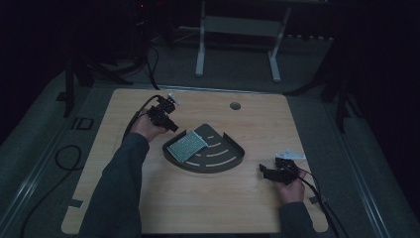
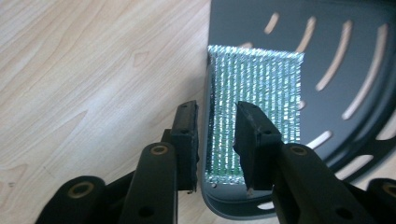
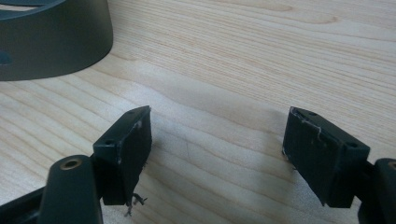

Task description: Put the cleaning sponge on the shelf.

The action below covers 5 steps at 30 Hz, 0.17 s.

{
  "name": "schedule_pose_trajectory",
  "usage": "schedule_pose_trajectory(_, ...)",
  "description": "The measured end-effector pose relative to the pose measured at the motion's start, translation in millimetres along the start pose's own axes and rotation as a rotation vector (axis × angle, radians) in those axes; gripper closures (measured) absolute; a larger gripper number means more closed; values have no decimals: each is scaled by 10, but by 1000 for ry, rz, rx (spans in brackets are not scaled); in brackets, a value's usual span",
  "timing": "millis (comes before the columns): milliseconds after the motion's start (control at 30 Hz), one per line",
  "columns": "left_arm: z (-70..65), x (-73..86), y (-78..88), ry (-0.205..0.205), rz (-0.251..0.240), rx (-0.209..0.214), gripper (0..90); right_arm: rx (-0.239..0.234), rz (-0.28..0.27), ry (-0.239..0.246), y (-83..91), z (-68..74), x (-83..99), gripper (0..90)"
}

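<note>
The high view is dim and underexposed, its surroundings sinking into near black, with only the table (image 1: 198, 208) palely lit. Both gripper views are bright and evenly lit; the nearest black fingers (image 3: 126, 154) are slightly soft, casting faint shadows.

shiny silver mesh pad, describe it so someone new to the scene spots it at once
On the wooden table sits a dark grey quarter-round tray with curved slots. The silver mesh pad lies in its left part, before the left tongs. It alone glitters.
</note>
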<state>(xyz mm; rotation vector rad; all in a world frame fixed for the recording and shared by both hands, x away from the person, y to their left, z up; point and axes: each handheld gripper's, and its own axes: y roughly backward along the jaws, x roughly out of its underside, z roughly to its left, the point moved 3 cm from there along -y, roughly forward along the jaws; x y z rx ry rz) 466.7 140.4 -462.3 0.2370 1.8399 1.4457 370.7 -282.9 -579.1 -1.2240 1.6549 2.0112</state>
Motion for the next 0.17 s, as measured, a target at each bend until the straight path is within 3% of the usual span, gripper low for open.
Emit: schedule_pose_trajectory(167,33,189,173,35,-95,-11,640,0,0,0,0,0,0,233)
